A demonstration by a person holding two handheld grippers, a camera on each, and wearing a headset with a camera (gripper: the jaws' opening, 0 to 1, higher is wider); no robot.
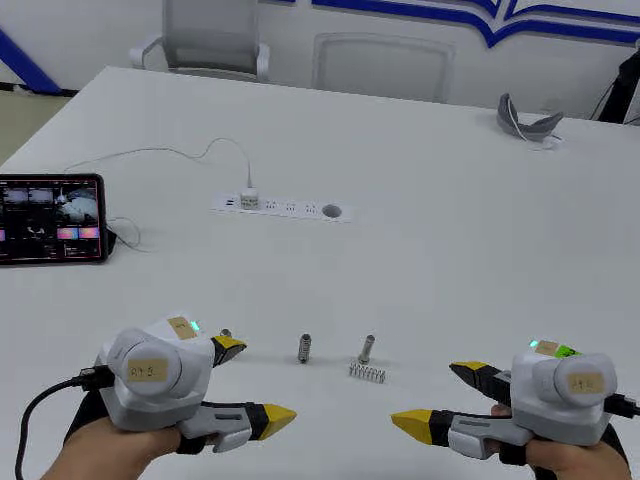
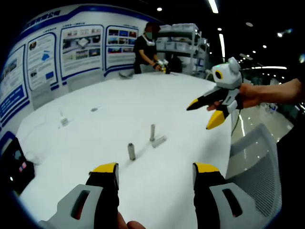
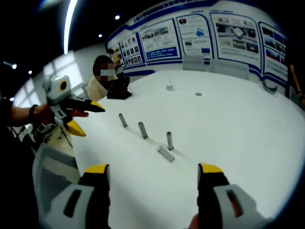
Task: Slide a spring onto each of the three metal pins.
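Three short metal pins stand in a row near the table's front edge. The left pin (image 1: 225,333) is partly hidden behind my left gripper's (image 1: 255,382) upper finger. The middle pin (image 1: 305,347) looks ribbed, as if a spring sits on it. The right pin (image 1: 367,347) is bare, and a loose spring (image 1: 367,373) lies flat just in front of it. My right gripper (image 1: 428,393) hovers right of the spring, open and holding nothing. The left gripper (image 2: 155,174) is open too. From the right gripper (image 3: 153,169) I see the spring (image 3: 165,153) ahead, beside a pin (image 3: 169,140).
A white power strip (image 1: 283,208) with a plugged-in charger lies mid-table. A tablet (image 1: 50,218) rests at the left edge. A grey object (image 1: 528,122) sits far right, with chairs (image 1: 210,38) behind the table. A person (image 2: 145,45) stands at the far end.
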